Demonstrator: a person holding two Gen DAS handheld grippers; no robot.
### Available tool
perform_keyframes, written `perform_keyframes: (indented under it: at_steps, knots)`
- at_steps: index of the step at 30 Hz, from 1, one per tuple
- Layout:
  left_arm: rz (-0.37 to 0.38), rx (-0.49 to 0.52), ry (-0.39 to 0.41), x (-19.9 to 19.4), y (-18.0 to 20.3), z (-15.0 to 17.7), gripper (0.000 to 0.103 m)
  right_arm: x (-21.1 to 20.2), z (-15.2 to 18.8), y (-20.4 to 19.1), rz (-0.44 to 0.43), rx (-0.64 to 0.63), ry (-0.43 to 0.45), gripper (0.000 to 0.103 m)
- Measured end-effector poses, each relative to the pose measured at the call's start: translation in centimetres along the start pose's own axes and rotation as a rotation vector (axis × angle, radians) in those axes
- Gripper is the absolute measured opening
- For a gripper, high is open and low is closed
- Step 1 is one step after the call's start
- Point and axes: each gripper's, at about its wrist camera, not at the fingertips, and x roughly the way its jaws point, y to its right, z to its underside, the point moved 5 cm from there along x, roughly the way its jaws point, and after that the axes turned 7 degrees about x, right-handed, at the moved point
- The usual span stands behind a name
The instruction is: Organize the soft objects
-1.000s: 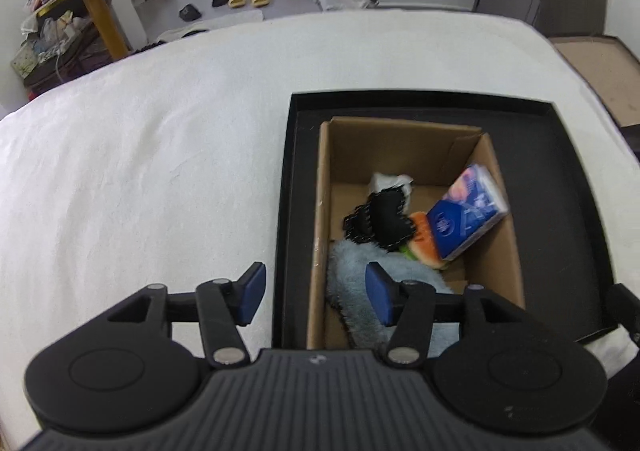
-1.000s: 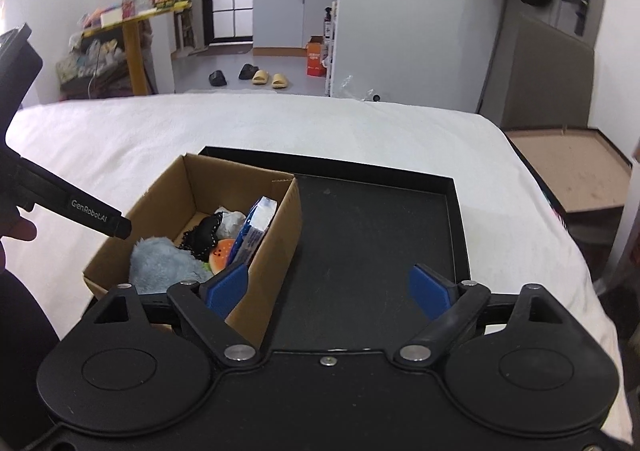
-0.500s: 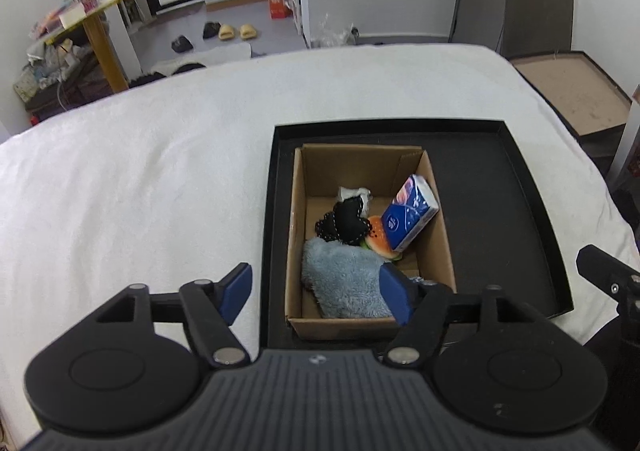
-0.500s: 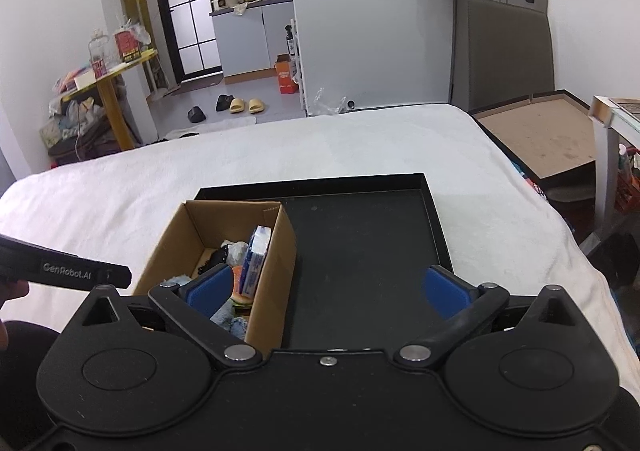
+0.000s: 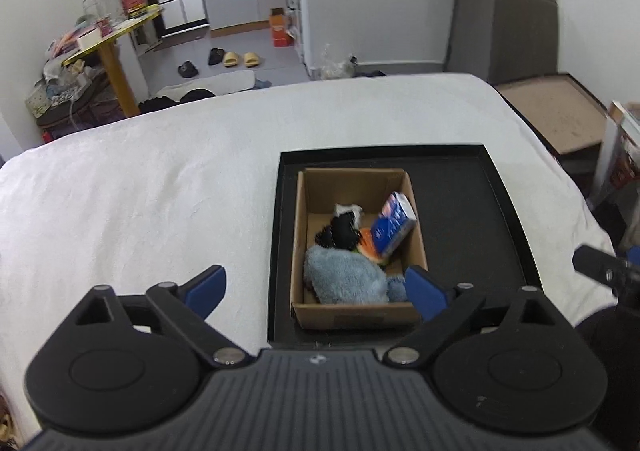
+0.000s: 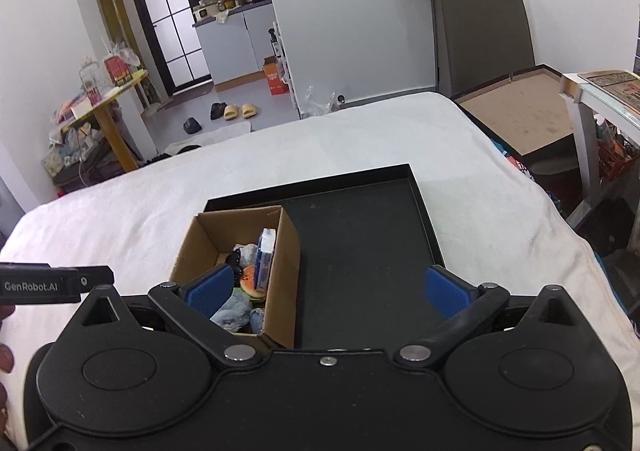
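**Soft things gathered in the box, both claws empty above it**

The fluffy grey-blue plush cloth [image 5: 344,277] lies at the near end of the open brown cardboard box [image 5: 354,315], bunched and limp. It looks light and yielding, so a pinch on a raised fold near its middle should lift it without slipping. Behind it sit a black fabric piece [image 5: 339,235], an orange squishy toy [image 5: 370,249] and, leaning on the right wall, a blue tissue packet [image 5: 394,223]. The packet seems light and crushable; its narrow sides would give the firmest hold. A small white bundle [image 5: 347,209] lies farthest in.

The box stands in the left part of a shallow black rectangular tray [image 6: 360,251], which rests on a white bedcover [image 5: 140,191].

The left claw [image 5: 316,289] and right claw [image 6: 326,293] both hang wide open, holding nothing.
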Motion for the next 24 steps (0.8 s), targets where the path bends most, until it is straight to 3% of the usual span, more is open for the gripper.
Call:
perform_keyframes:
  at_steps: [7,24]
  knots:
    - [-0.006,0.026,0.019,-1.9,0.8,1.1,0.101,-1.8,0.1,0.0,0.012,-0.011,-0.008,0.103]
    - [0.036,-0.027,0.059,-4.8,1.0,2.5,0.101,-4.5,0.9,-0.3,0.025,-0.018,0.007,0.103]
